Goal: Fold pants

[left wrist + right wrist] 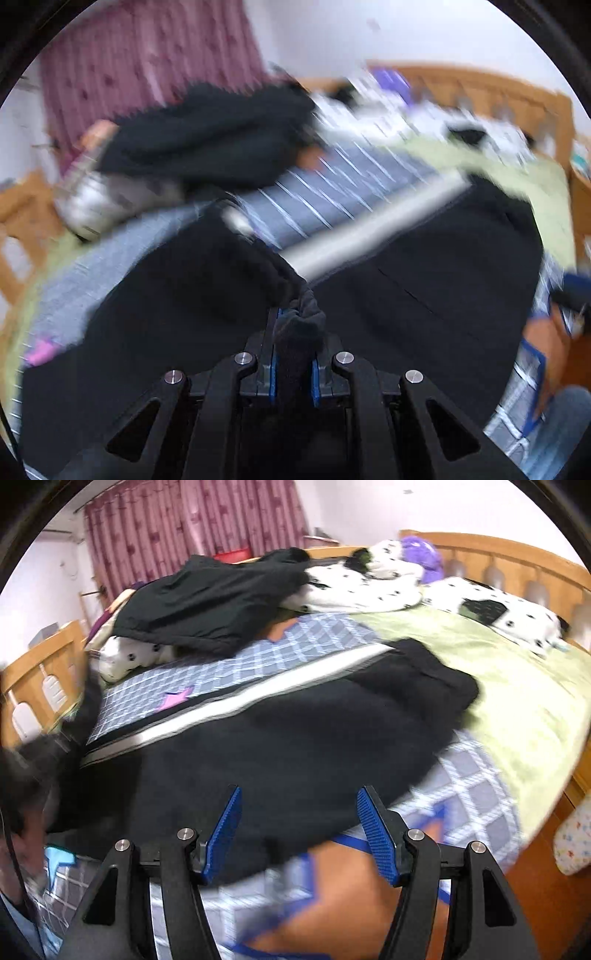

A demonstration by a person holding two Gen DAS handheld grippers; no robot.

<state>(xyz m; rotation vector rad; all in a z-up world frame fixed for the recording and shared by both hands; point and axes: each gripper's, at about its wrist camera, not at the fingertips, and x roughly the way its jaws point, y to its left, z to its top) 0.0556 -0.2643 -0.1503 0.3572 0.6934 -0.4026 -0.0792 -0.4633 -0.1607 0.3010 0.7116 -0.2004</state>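
Observation:
Black pants [295, 734] with a pale side stripe [258, 698] lie spread across the checked quilt [476, 794] on the bed. In the left wrist view my left gripper [295, 332] is shut on a bunched black fold of the pants [299, 328], and the cloth trails away from its blue pads across the bed; that view is blurred. My right gripper [297, 812] stands open just above the near edge of the pants, with nothing pressed between its blue pads [376, 830].
A second black garment [210, 602] lies heaped at the far side on spotted white bedding [362, 587]. A green sheet [517, 686] covers the bed's right side. Behind stand the wooden headboard [498, 565] and pink curtains [184, 528]; a wooden rail [48, 679] borders the left.

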